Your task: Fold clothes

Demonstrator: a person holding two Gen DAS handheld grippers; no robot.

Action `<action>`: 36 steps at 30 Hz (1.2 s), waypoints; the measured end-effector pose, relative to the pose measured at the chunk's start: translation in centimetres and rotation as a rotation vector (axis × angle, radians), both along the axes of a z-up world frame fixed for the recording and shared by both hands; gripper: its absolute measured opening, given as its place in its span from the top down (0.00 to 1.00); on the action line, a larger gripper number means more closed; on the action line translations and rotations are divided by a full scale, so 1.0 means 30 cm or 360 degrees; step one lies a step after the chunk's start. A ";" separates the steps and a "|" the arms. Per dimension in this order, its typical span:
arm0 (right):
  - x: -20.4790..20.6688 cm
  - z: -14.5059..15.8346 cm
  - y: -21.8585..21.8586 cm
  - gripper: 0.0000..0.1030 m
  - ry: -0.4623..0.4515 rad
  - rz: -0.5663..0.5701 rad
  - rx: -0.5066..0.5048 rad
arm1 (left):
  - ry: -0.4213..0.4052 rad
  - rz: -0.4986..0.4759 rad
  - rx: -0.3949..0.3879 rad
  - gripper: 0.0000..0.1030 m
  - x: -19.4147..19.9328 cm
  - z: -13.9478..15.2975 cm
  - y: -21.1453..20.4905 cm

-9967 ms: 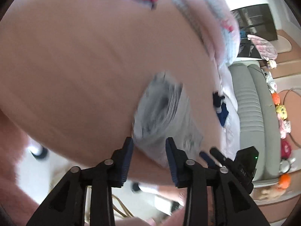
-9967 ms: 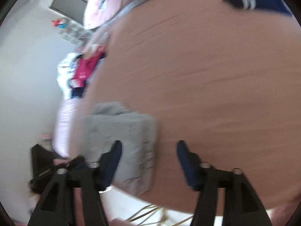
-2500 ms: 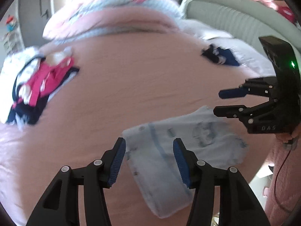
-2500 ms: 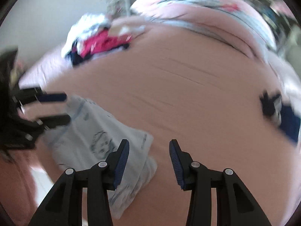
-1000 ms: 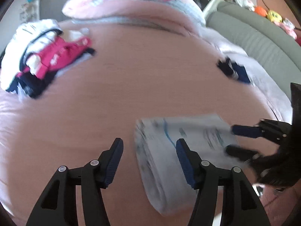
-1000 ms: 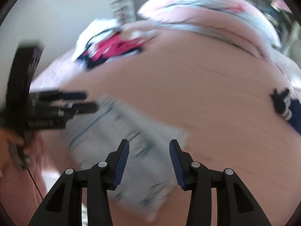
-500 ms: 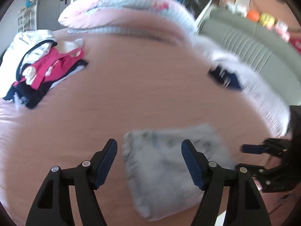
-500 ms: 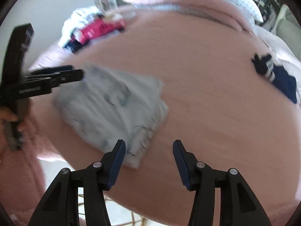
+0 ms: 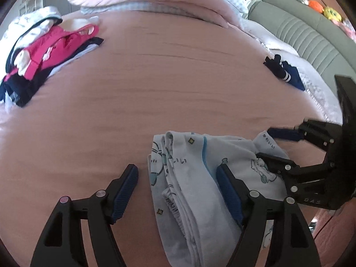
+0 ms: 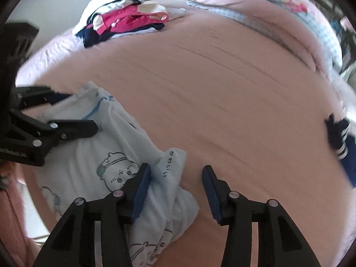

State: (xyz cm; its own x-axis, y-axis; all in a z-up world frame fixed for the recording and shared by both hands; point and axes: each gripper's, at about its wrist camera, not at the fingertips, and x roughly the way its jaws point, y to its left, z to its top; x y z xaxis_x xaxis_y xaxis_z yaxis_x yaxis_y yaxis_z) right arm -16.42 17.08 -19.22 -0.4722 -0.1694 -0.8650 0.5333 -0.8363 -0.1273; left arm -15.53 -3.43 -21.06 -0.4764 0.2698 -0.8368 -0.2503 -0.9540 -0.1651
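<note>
Pink bed (image 9: 178, 84): both grippers (left (image 9: 176, 187), right (image 10: 176, 188)) spread, empty; pinch garment (image 9: 191, 178) corners evenly, fold flat.

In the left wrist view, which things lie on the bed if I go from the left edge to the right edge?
Pile of clothes → light blue printed garment → dark blue striped garment → right tool.
</note>
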 end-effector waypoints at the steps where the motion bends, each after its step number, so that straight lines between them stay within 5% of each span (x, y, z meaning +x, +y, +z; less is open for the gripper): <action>1: 0.005 -0.002 -0.012 0.52 0.0055 0.0002 0.0061 | 0.0012 -0.0004 -0.0015 0.29 0.000 0.002 0.002; 8: -0.067 0.006 0.136 0.52 0.0142 -0.0476 0.0169 | 0.0098 0.0163 0.0008 0.29 -0.003 0.044 -0.082; 12: -0.053 0.046 0.226 0.54 0.0139 -0.0578 -0.0003 | 0.0210 0.0138 0.0182 0.32 0.010 0.113 -0.097; 15: -0.017 0.106 0.205 0.54 0.0199 -0.0529 -0.0174 | 0.0148 -0.0078 0.0145 0.32 0.011 0.094 -0.019; 18: 0.028 0.142 0.085 0.54 0.0226 -0.0262 -0.0266 | 0.0060 -0.0180 -0.0021 0.31 -0.004 0.034 0.058; 23: 0.055 0.021 -0.036 0.54 0.0203 -0.0151 -0.0054 | 0.0057 -0.0008 -0.0023 0.31 -0.069 0.018 -0.020; 26: 0.053 0.005 0.000 0.53 0.0222 -0.0295 -0.0091 | -0.0034 0.0096 0.0111 0.29 -0.100 -0.017 -0.088; 30: 0.034 0.002 0.056 0.53 0.0207 -0.0470 -0.0124 | 0.0076 0.0089 -0.0040 0.29 -0.067 0.011 -0.055; 36: -0.024 -0.022 0.207 0.52 0.0166 -0.0765 -0.0159 | 0.0157 0.0380 0.0120 0.30 -0.079 0.047 -0.161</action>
State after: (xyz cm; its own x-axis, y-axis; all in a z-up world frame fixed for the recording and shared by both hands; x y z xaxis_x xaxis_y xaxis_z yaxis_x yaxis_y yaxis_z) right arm -17.15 23.28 -19.87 -0.6003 0.0086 -0.7998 0.0737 -0.9951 -0.0661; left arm -17.91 -8.26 -19.65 -0.6121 0.1999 -0.7651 -0.0382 -0.9739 -0.2239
